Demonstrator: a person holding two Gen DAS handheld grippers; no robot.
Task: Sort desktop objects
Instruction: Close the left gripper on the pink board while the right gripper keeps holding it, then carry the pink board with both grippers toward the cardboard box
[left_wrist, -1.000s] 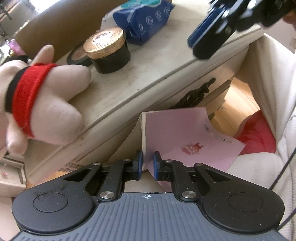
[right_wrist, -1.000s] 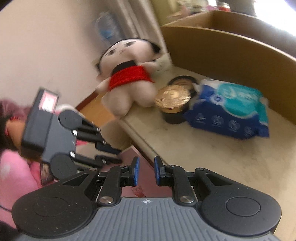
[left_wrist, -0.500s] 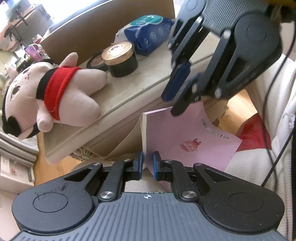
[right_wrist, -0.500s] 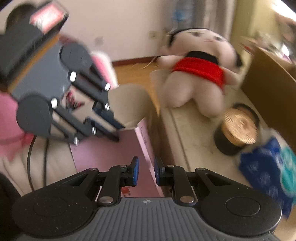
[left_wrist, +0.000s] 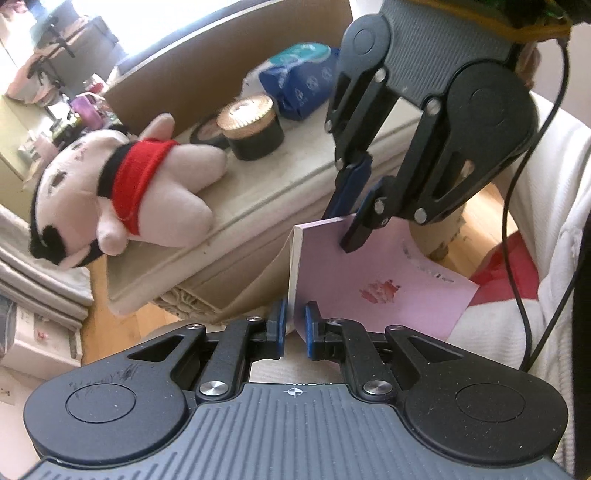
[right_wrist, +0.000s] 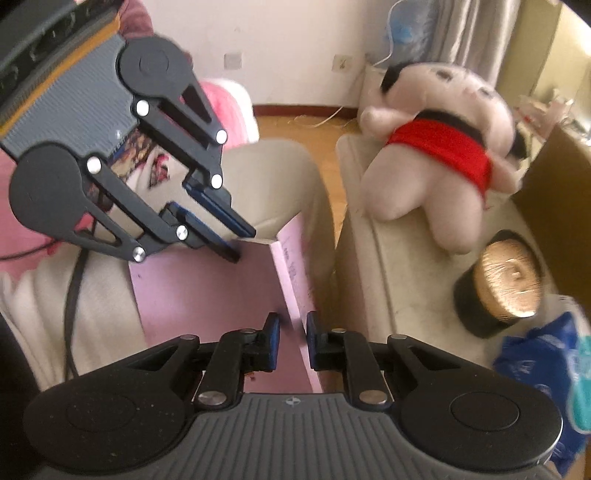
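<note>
A pink book (left_wrist: 373, 280) is held in the air beside the cream desk (left_wrist: 280, 173). My left gripper (left_wrist: 294, 325) is shut on its lower corner near the spine. My right gripper (right_wrist: 292, 334) straddles the opposite end of the book (right_wrist: 207, 291), its fingers on either side of the cover; in the left wrist view it (left_wrist: 349, 225) sits at the book's top edge. On the desk lie a plush doll with a red band (left_wrist: 122, 195), a black jar with a gold lid (left_wrist: 251, 129) and a blue wipes pack (left_wrist: 299, 85).
A brown board (left_wrist: 221, 62) stands along the back of the desk. A flat round tin (left_wrist: 207, 133) lies behind the jar. A red item (left_wrist: 506, 273) and white cloth (left_wrist: 546, 221) are at the right, with a black cable hanging there.
My right gripper has swung down from above the desk onto the book's far edge. My left gripper has kept its hold and pulled back from the desk a little.
</note>
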